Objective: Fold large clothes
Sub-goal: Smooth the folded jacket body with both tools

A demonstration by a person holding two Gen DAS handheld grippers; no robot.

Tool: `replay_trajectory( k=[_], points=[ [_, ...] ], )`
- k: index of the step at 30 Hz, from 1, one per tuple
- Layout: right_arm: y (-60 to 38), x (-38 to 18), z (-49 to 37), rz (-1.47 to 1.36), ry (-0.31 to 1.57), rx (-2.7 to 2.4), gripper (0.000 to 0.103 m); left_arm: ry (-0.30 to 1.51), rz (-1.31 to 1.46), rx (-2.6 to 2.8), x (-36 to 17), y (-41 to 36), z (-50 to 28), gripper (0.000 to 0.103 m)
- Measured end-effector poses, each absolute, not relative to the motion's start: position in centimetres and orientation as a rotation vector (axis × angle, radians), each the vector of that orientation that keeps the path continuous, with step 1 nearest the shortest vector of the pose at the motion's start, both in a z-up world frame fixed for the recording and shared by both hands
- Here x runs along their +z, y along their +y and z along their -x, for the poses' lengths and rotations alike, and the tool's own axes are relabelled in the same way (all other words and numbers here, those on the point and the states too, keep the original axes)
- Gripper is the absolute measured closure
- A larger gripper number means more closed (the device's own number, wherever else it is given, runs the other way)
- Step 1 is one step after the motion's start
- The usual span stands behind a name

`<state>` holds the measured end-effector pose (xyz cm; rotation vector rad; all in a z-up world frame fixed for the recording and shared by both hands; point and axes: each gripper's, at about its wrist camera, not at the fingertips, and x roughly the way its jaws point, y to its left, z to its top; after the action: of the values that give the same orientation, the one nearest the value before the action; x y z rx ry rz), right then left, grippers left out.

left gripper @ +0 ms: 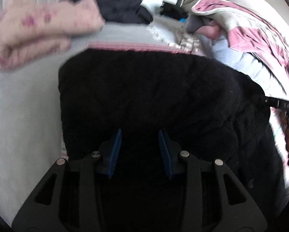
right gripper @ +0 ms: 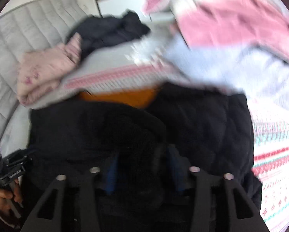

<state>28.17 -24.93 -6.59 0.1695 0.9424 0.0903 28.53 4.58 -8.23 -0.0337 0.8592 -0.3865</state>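
A large black fleecy garment [left gripper: 144,89] lies spread on the bed and fills the middle of both views [right gripper: 202,119]. My left gripper [left gripper: 140,150] hovers over its near edge, blue pads [left gripper: 116,152] apart, with nothing clearly between them. My right gripper [right gripper: 143,172] has a thick raised fold of the black garment filling the gap between its blue pads [right gripper: 111,174], which the cloth partly covers. A strip of orange cloth [right gripper: 121,96] shows at the garment's far edge. Each gripper's black body shows at the other view's edge.
A folded pink flowered garment [left gripper: 38,31] lies at the far left, a dark crumpled pile [left gripper: 121,7] behind it. A pink and grey quilt [left gripper: 250,29] is heaped at the right. A patterned blanket [right gripper: 276,154] covers the bed beside a grey sheet [left gripper: 18,106]. A hand [right gripper: 3,197] holds the left gripper.
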Motion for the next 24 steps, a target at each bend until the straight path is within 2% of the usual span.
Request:
replay_trajectory(
  k=[3,7,8,12,15,17,22,23,24],
  points=[
    [-26.6,-5.5,-26.4,-0.245,0.869,0.113,0.045,0.834,0.058,-0.38,-6.2,5.1,-27.6,0.058],
    [-24.7,-0.8,-24.3,-0.146,0.629,0.055,0.045,0.71,0.082,-0.415,-3.1,4.4,-27.1,0.044],
    [-23.5,0.0,-24.4,-0.107,0.579,0.047,0.047,0.69,0.082,-0.43,-2.6,3.7,-27.3,0.041],
    [-20.2,-2.6,-27.3,0.028,0.625,0.03,0.076,0.726,-0.016,-0.437,-4.5,0.0,-29.5,0.035],
    [-21.7,-8.6,-29.6,0.079,0.771,-0.035,0.078,0.82,-0.025,-0.426,-8.8,-0.6,-31.8,0.031],
    [-23.0,-10.4,-29.7,0.04,0.756,-0.009,0.078,0.821,0.041,-0.461,-9.7,0.2,-32.4,0.03],
    [-23.3,-8.3,-29.1,0.008,0.774,0.027,0.075,0.86,-0.002,-0.428,-8.1,-0.1,-31.5,0.029],
    [-23.4,-7.8,-29.0,-0.015,0.775,0.04,0.07,0.872,0.01,-0.414,-7.4,0.0,-31.1,0.026],
    [-24.1,-7.0,-28.0,-0.047,0.779,0.052,0.056,0.885,0.03,-0.407,-6.7,0.3,-30.4,0.024]
  ],
)
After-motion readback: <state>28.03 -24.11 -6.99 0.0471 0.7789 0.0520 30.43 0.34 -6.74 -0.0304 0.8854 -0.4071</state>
